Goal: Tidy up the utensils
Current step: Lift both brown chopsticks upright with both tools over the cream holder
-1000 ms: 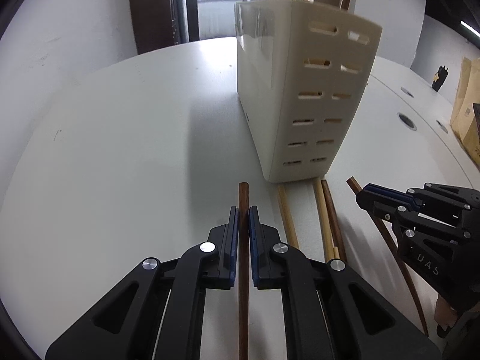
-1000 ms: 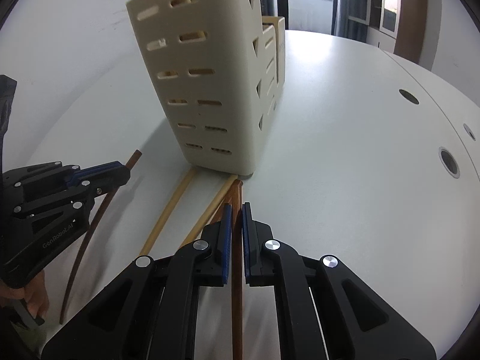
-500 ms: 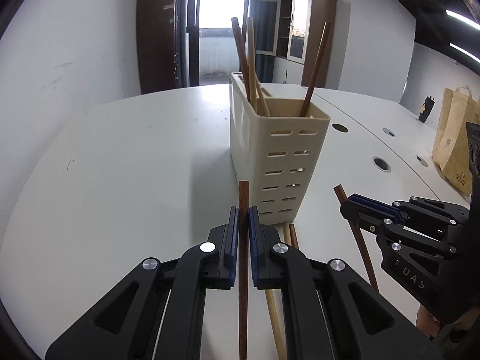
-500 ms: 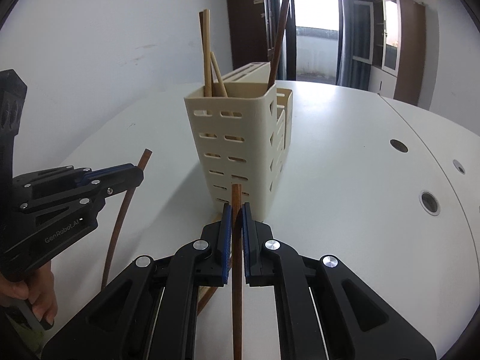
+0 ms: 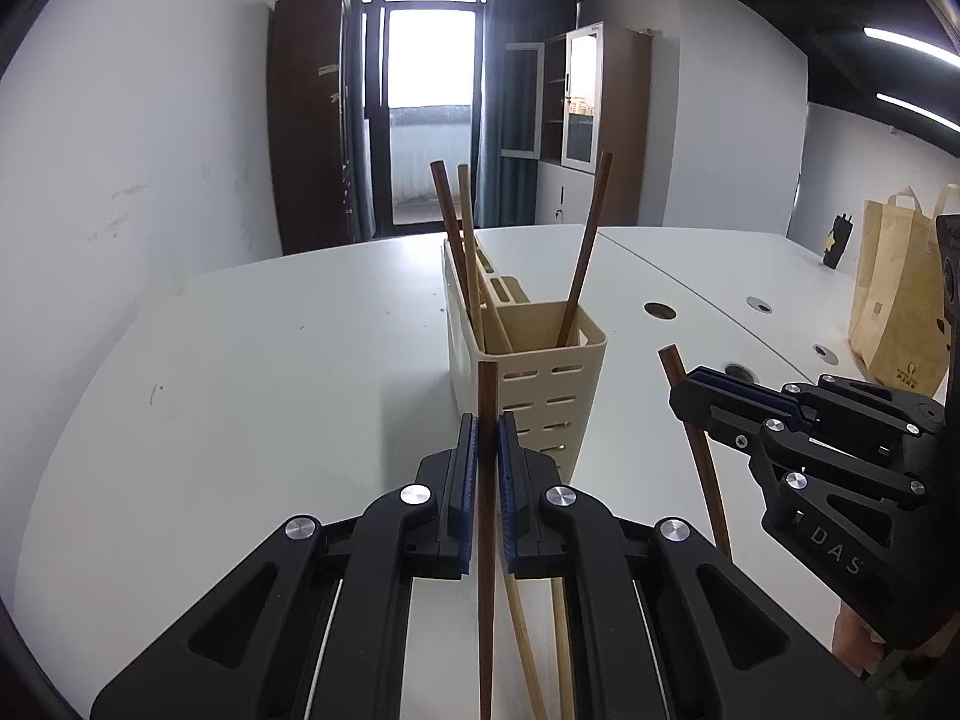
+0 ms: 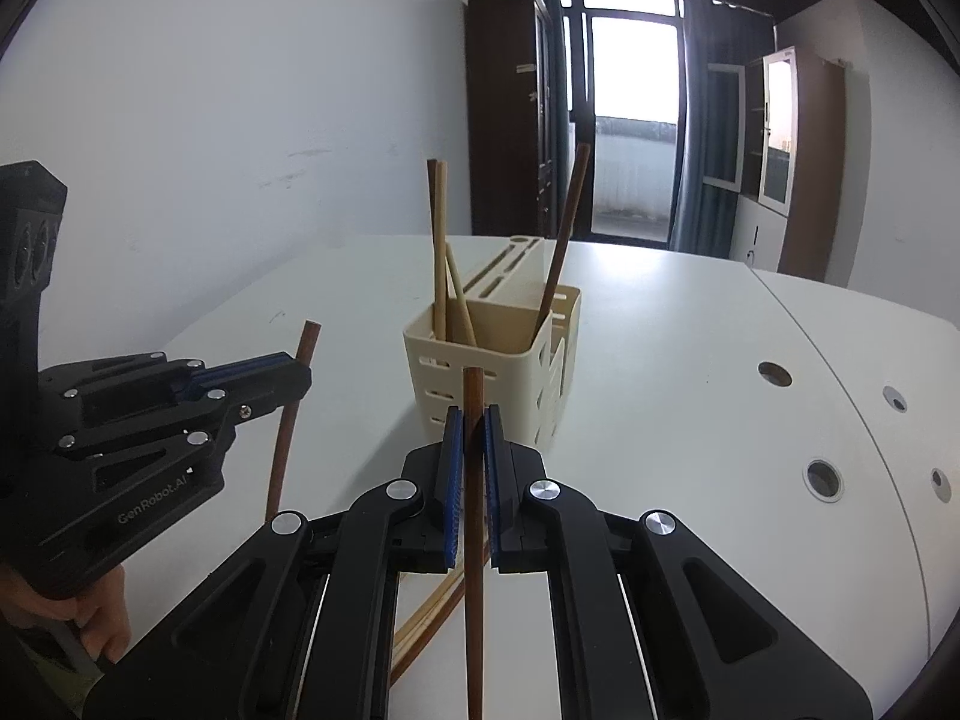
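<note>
Left wrist view: the left gripper [image 5: 487, 444] clamps a dark chopstick [image 5: 486, 516] just short of the cream holder [image 5: 543, 387]; lift its tip over the rim before lowering (three sticks stand inside).

Right wrist view: the right gripper [image 6: 474, 441] grips another brown chopstick [image 6: 474, 540], likewise near the holder.
</note>
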`<act>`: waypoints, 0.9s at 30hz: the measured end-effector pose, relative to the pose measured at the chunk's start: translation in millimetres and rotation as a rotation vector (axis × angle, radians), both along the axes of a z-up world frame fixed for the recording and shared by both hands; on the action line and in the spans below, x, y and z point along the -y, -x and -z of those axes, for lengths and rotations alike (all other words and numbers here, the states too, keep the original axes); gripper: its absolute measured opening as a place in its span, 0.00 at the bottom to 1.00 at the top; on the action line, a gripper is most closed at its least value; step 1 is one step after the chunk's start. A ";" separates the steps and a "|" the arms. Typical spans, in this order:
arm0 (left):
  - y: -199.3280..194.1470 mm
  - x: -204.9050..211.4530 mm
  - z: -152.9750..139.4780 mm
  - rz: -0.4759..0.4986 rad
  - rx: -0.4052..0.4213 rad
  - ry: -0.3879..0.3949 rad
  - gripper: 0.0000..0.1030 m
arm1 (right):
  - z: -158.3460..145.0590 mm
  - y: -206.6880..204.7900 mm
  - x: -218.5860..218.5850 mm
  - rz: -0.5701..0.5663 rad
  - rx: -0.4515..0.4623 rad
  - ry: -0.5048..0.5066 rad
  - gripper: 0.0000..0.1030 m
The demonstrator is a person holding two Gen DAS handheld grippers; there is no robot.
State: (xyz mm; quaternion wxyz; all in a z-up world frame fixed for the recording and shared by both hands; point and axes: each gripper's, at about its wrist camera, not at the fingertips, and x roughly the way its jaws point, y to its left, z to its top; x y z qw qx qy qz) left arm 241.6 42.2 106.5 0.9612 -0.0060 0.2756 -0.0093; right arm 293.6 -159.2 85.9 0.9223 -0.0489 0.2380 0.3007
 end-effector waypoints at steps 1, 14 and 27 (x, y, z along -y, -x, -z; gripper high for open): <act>0.5 -1.0 -2.3 0.003 0.007 0.001 0.06 | -3.8 0.4 0.0 -0.002 0.010 -0.001 0.07; -9.4 3.8 -27.8 0.020 0.113 0.014 0.06 | -35.4 -11.2 -2.7 -0.014 0.099 -0.069 0.07; -17.6 11.9 -62.0 0.009 0.271 -0.014 0.06 | -57.8 -34.6 10.4 -0.005 0.215 -0.198 0.07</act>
